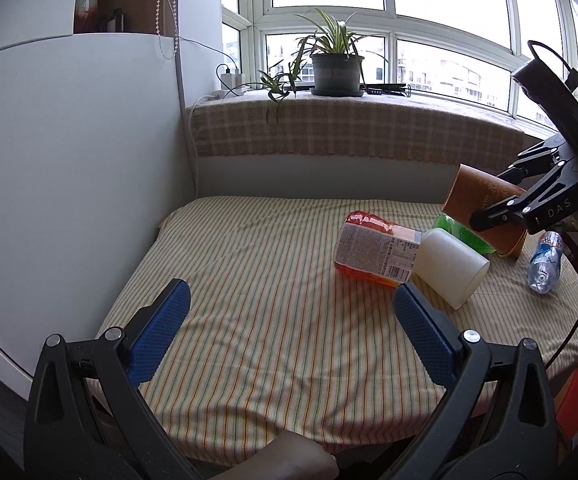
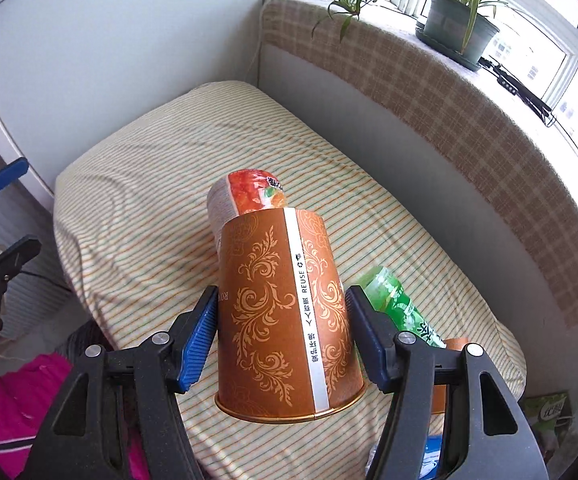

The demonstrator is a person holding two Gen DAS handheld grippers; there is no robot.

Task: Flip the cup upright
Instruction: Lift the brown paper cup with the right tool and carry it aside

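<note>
Right wrist: right hand-held gripper (image 2: 282, 330) clamps tapered paper cup (image 2: 285, 312).

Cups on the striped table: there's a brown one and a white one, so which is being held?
The brown patterned paper cup, clamped between the right gripper blue pads. The plain white plastic cup lies untouched on its side.

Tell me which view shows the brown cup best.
The right wrist view: the brown cup fills the centre, clamped between the right gripper pads, pattern and rim clear. The left wrist view shows it small at the far right, partly hidden by that gripper.
</note>
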